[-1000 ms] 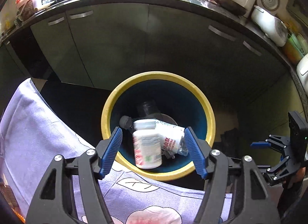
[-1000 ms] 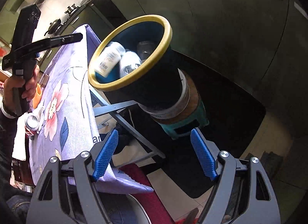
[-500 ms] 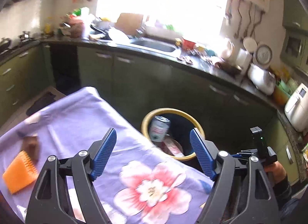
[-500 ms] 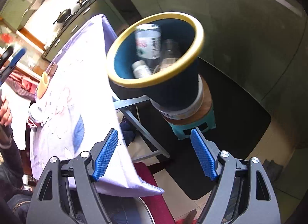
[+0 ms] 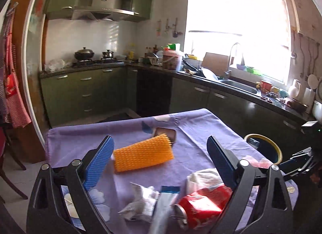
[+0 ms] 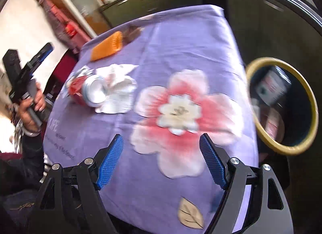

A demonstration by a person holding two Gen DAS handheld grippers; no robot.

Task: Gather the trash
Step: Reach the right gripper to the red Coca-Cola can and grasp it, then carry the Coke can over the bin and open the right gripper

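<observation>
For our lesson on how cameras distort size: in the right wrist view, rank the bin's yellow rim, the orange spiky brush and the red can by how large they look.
1. Bin's yellow rim, clearly largest.
2 and 3. Red can and orange spiky brush look about alike; the brush lies farther from the camera and is blurred, so no ranking between them.

Shiny metal soda can (image 5: 203, 203), crumpled white paper (image 5: 140, 203), nubby orange plastic brush (image 5: 143, 154) – all on the counter's matt purple floral cloth (image 6: 181, 42).
</observation>
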